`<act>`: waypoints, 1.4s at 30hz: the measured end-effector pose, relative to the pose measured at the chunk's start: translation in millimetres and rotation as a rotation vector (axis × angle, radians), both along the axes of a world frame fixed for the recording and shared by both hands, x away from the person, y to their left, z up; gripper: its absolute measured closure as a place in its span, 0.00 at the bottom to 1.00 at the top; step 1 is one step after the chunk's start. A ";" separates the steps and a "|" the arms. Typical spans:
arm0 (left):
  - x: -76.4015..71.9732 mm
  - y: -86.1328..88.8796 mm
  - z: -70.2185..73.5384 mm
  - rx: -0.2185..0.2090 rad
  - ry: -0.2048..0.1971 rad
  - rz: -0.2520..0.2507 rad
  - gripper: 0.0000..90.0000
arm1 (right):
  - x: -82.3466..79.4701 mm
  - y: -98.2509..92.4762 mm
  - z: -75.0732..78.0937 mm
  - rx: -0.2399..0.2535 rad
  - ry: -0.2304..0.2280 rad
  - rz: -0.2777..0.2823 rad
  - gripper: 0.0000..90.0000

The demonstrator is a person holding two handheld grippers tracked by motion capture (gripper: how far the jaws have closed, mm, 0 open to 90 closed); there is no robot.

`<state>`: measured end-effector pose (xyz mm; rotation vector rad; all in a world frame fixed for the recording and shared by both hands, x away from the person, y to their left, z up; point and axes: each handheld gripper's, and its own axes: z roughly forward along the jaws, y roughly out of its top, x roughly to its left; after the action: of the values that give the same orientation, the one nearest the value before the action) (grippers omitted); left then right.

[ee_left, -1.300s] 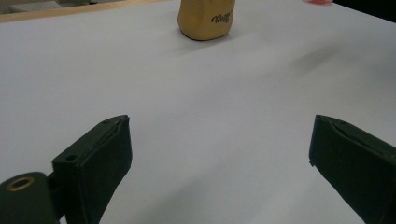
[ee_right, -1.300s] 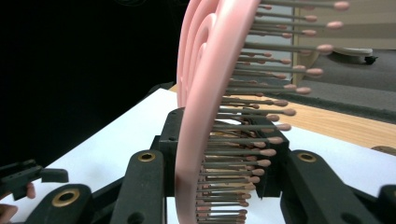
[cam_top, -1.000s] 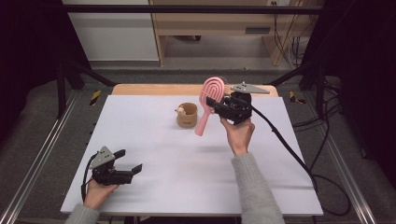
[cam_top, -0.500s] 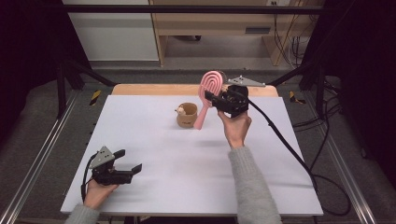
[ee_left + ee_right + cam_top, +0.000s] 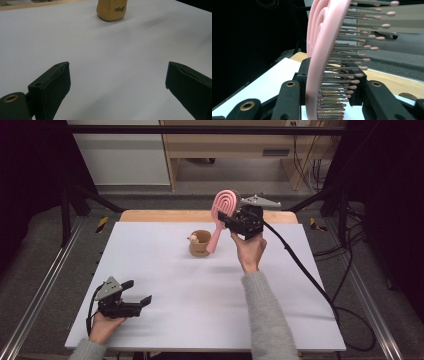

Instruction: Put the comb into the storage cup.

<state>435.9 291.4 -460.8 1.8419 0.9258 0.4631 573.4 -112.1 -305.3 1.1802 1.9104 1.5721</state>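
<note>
Gripping the pink hairbrush [image 5: 221, 215] by the lower part of its head, our right tongs [image 5: 235, 222] are clenched on it, one jaw on the flat back and the other among the bristles [image 5: 352, 67], as the right gripper view shows; held that way, the brush hangs nearly upright above the counter [image 5: 200, 285], head up and handle slanting down toward the small tan cup [image 5: 199, 243] that stands near the far middle; the handle's tip sits at the cup's right rim, though we cannot tell whether it touches or has entered the mouth. We judge that the steep tilt is chosen so that the thin handle can slide into the cup and the wide head stay out on top. Our left tongs [image 5: 134, 302] lie released near the front left corner, jaws wide apart with nothing between them, resting well apart from the cup, which the left gripper view sees far off [image 5: 111, 10]; parked there, they leave the way free for the right hand.
</note>
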 end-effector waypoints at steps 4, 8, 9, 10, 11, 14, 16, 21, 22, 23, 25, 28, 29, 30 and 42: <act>0.1 -0.4 -0.3 0.003 0.001 0.000 0.07 | 3.2 1.3 1.5 -0.003 0.001 -0.008 0.70; 0.3 -0.1 -0.5 0.003 0.003 0.000 0.07 | 7.6 2.9 4.3 -0.001 -0.002 -0.017 0.70; 0.4 0.0 -0.6 0.003 0.004 0.000 0.07 | 8.6 3.8 5.4 -0.001 -0.003 -0.017 0.70; 0.5 0.2 -0.7 0.002 0.004 0.002 0.07 | 9.3 4.3 6.0 -0.002 -0.004 -0.018 0.70; 0.6 0.3 -0.7 0.002 0.004 0.003 0.07 | 10.2 5.0 6.8 0.000 -0.005 -0.019 0.70; 0.5 0.4 -0.5 0.003 0.003 0.002 0.07 | 12.6 6.6 8.1 -0.001 -0.006 -0.025 0.70; 0.5 0.4 -0.5 0.003 0.002 0.002 0.07 | 14.4 8.1 8.8 -0.003 -0.006 -0.027 0.70; 0.5 0.4 -0.6 0.003 0.004 0.000 0.07 | 19.2 11.7 10.4 -0.001 -0.009 -0.035 0.70; 0.6 0.5 -0.6 0.002 0.004 0.000 0.07 | 20.1 12.3 10.7 0.002 -0.009 -0.036 0.70; 0.6 0.5 -0.6 0.002 0.005 0.000 0.07 | 21.1 12.9 11.1 0.002 -0.007 -0.037 0.70; 0.5 0.6 -0.6 0.003 0.005 0.000 0.07 | 22.7 14.1 11.6 0.004 -0.009 -0.041 0.70; 0.5 0.6 -0.7 0.003 0.005 0.000 0.07 | 25.0 16.2 11.9 -0.003 -0.010 -0.047 0.70; 0.5 0.7 -0.7 0.003 0.006 0.000 0.07 | 26.3 16.9 11.7 -0.003 -0.010 -0.049 0.70; 0.6 0.8 -0.7 0.003 0.006 -0.001 0.07 | 27.0 17.2 11.5 -0.002 -0.010 -0.050 0.70; 0.6 1.2 -0.8 0.000 0.007 0.001 0.07 | 38.3 23.5 9.6 0.005 -0.009 -0.073 0.70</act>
<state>436.6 292.6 -461.6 1.8445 0.9313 0.4579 611.7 -88.6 -295.6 1.2289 1.8375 1.5429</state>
